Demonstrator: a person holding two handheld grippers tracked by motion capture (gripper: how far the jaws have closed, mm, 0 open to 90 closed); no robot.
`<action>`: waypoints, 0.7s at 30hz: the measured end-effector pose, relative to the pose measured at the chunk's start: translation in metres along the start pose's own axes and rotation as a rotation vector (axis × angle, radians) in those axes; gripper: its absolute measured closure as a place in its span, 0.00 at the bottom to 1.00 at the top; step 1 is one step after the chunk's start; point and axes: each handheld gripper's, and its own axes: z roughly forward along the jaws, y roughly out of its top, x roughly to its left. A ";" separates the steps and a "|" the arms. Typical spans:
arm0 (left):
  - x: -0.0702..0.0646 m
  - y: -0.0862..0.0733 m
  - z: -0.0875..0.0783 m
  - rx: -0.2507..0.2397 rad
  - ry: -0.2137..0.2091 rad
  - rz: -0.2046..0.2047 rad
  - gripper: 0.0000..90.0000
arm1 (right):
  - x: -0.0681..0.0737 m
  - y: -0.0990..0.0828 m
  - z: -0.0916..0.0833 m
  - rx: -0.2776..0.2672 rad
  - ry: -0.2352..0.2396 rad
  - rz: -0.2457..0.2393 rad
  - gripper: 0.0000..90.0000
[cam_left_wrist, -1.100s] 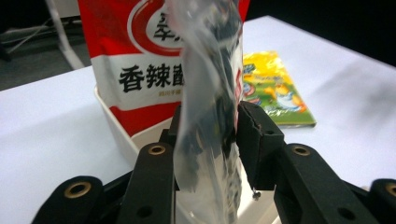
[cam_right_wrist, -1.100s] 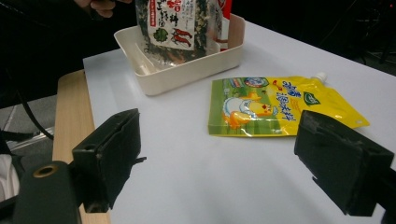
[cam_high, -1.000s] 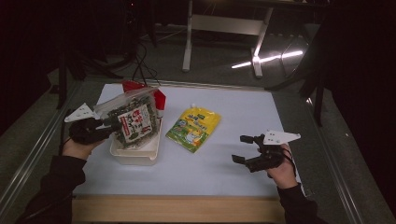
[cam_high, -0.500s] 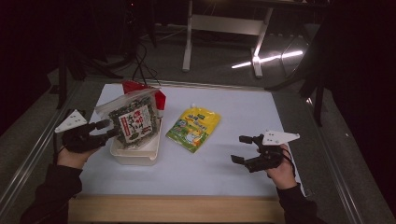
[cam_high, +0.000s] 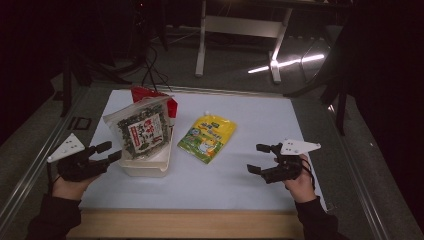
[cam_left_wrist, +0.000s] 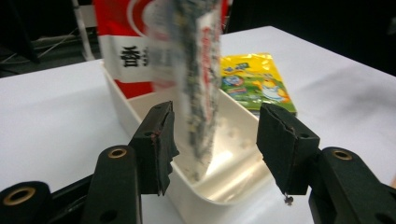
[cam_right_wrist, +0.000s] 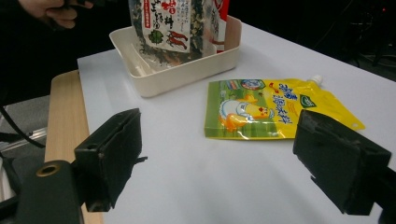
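My left gripper (cam_high: 114, 151) stands just beside the near left corner of the white tray (cam_high: 145, 167), its jaws having just been opening; they are now spread, with the seaweed snack bag (cam_high: 141, 131) seen edge-on beyond the gap and untouched by either pad. The bag stands upright in the tray, leaning back against a red packet (cam_high: 169, 103) behind it, which I judge keeps it from toppling once let go. It is a clear pouch, dark green flakes showing through, with a red-and-white label. My right gripper (cam_high: 259, 159) rests well apart on the white table (cam_high: 260, 120), jaws spread and empty, facing the yellow spouted pouch (cam_high: 207, 136), which lies flat between tray and gripper, probably next to be packed.
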 end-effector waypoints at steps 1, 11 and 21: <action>0.000 0.000 0.000 0.000 0.000 0.000 0.53 | 0.000 0.000 0.000 -0.001 0.001 0.001 0.17; -0.055 0.009 0.017 -0.005 -0.159 0.062 0.42 | 0.001 -0.003 0.003 -0.004 0.006 0.010 0.18; -0.082 0.005 0.050 0.024 -0.279 0.049 0.27 | -0.001 -0.005 0.003 -0.014 -0.056 0.010 0.16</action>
